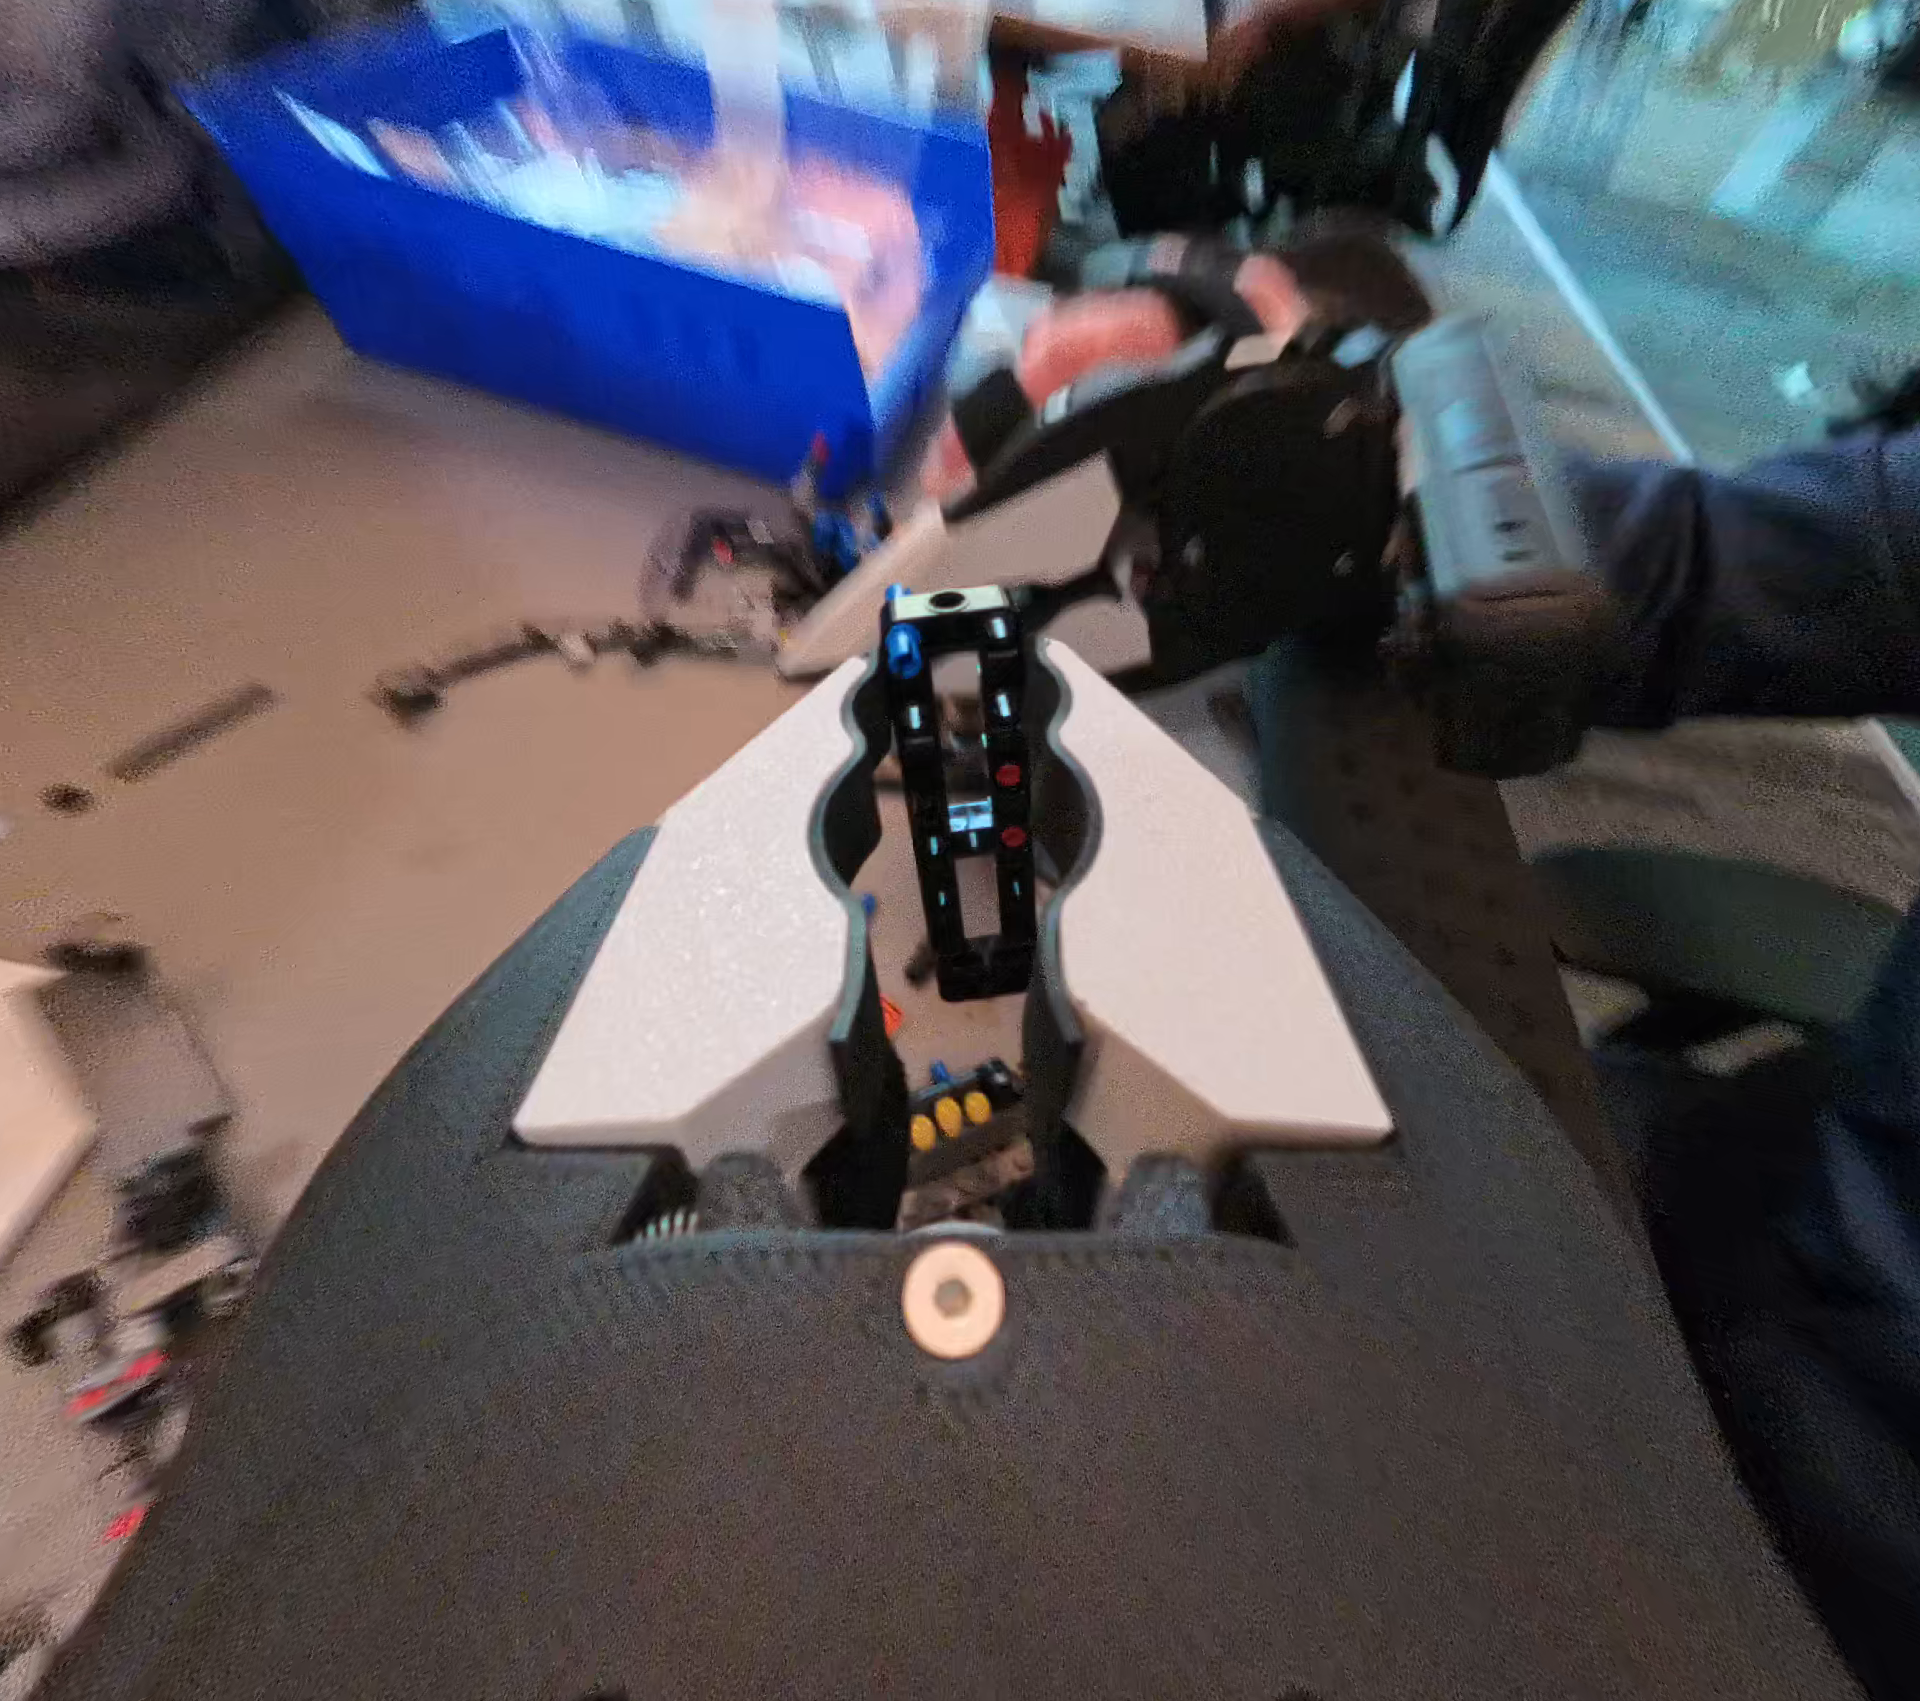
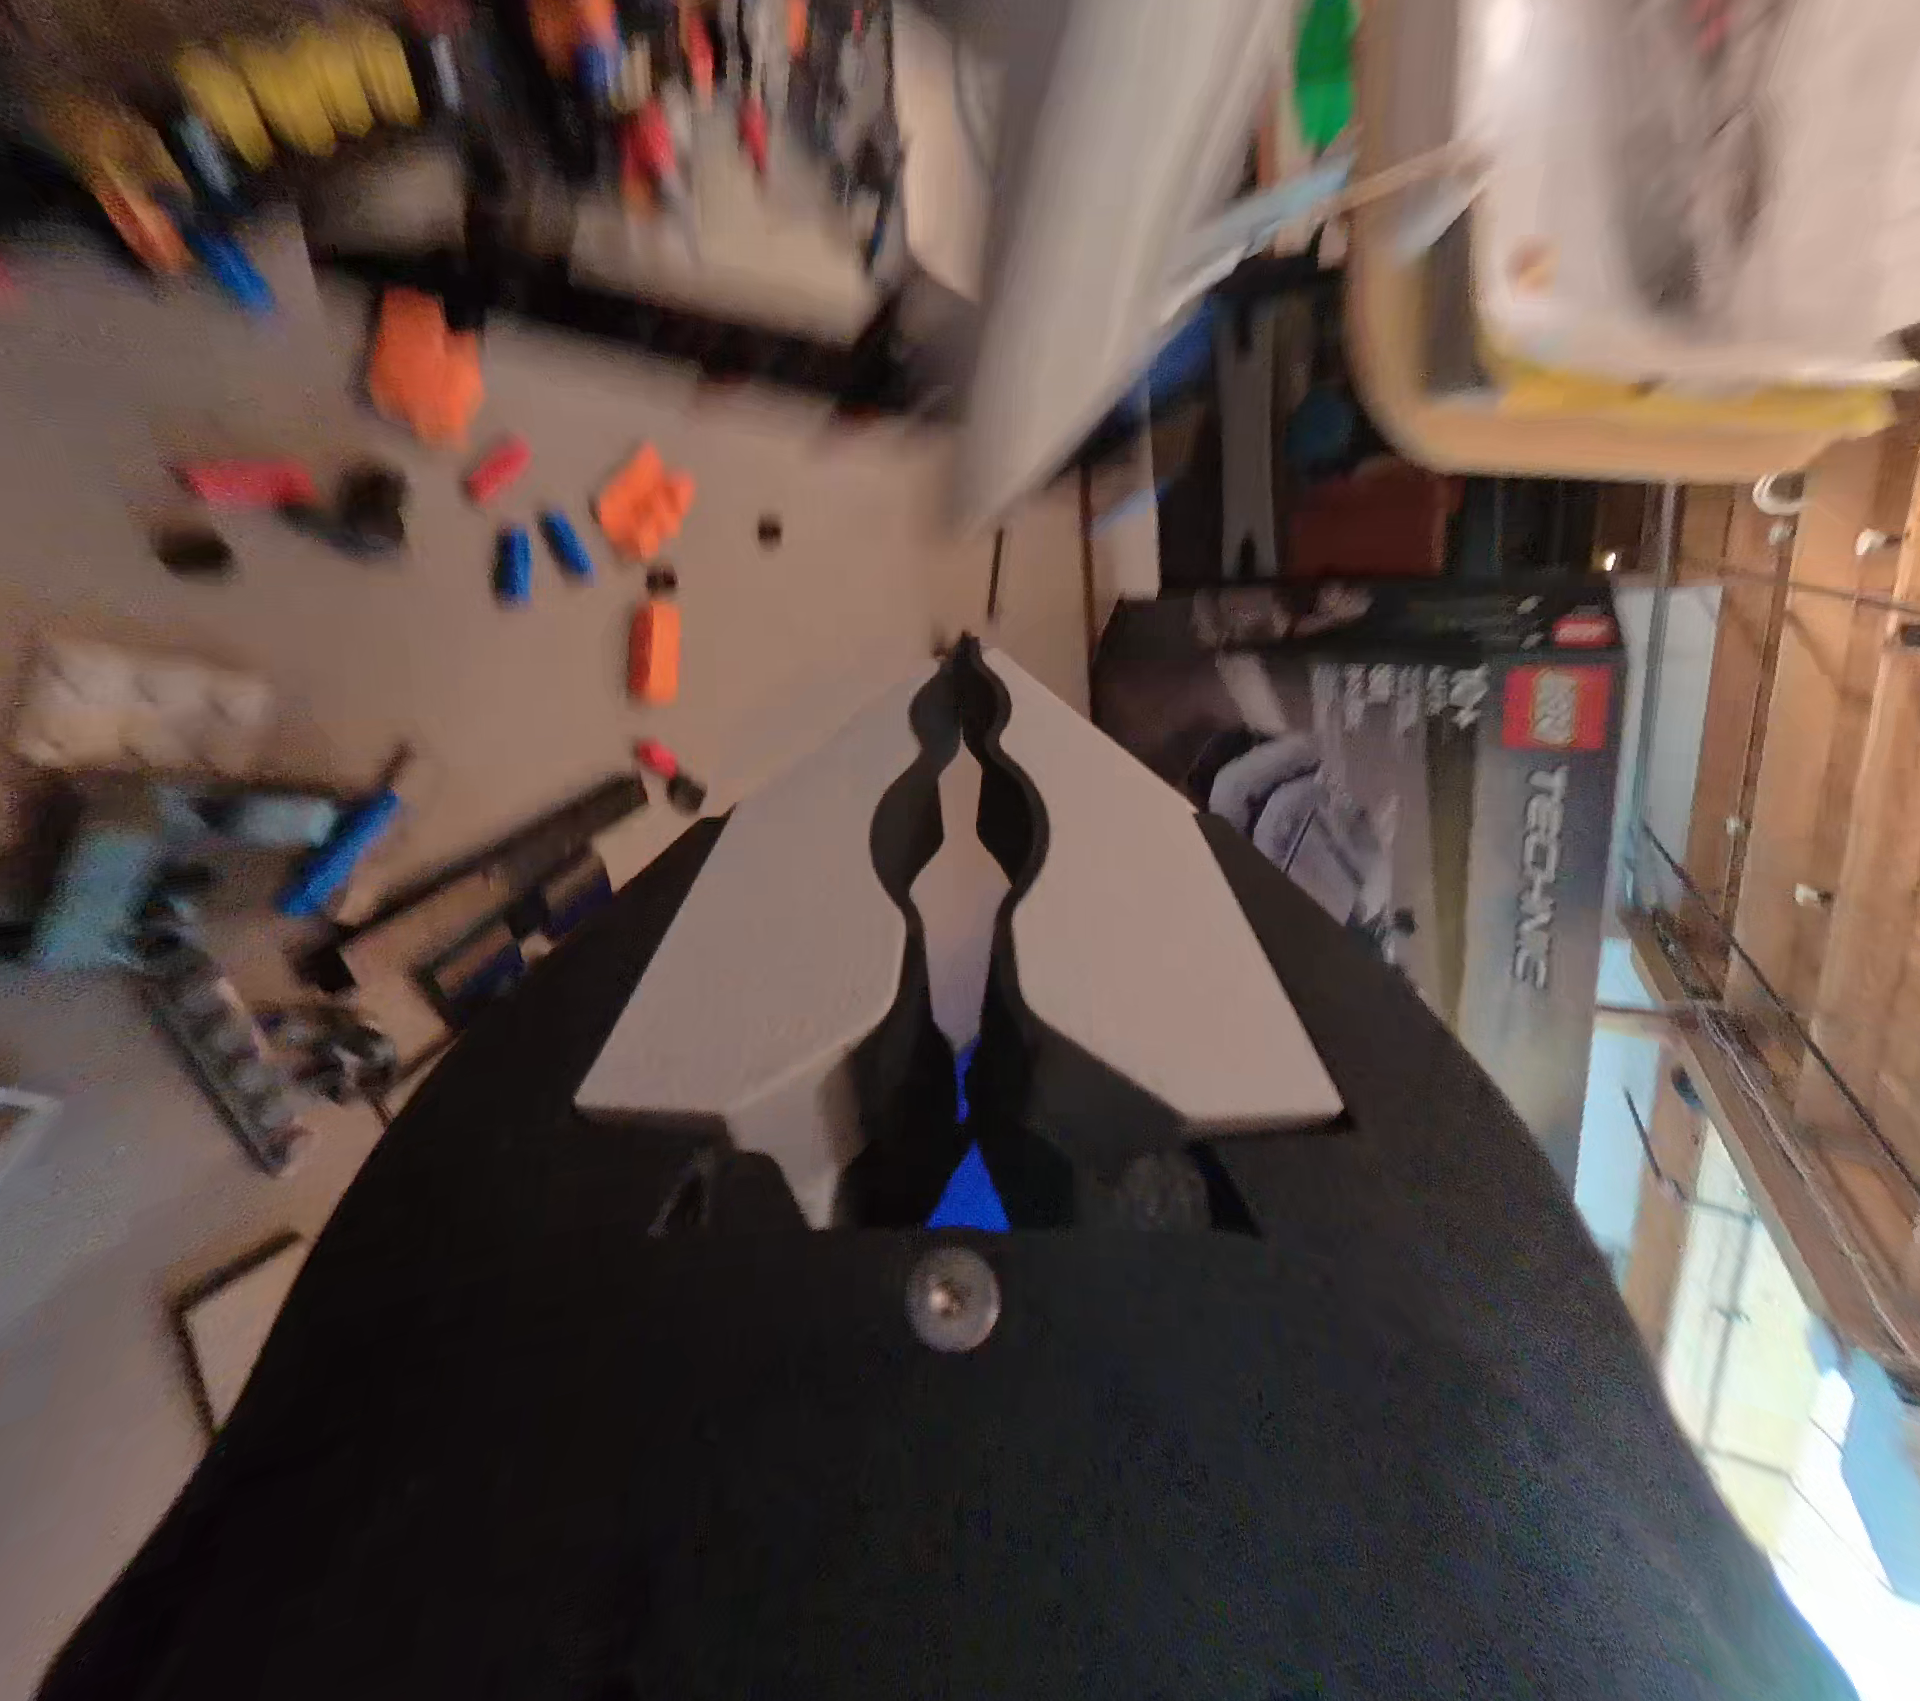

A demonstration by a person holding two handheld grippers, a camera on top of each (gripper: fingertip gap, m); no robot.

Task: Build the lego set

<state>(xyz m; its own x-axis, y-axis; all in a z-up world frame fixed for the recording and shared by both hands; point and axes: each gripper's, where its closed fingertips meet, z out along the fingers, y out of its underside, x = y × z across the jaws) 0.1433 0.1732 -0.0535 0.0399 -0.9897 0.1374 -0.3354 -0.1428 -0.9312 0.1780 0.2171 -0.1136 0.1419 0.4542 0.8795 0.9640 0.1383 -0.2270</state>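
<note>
Left gripper [image 1: 961, 664] gap filled by a black lego frame [image 1: 964, 794]; no room between the fingers. Ahead: right gripper [image 1: 894, 602] crosses just past the frame's top. Blue bin [image 1: 582, 301] blocks far left. Tan table [image 1: 312, 571] between is open, with scattered dark pieces [image 1: 499, 659]. In the right wrist view, orange and blue bricks [image 2: 644, 508] dot the table; boxed set [image 2: 1475, 820] stands right.

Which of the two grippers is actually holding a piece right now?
The left gripper: it clamps the black frame assembly. The right gripper is shut with nothing visible between its tips.
</note>
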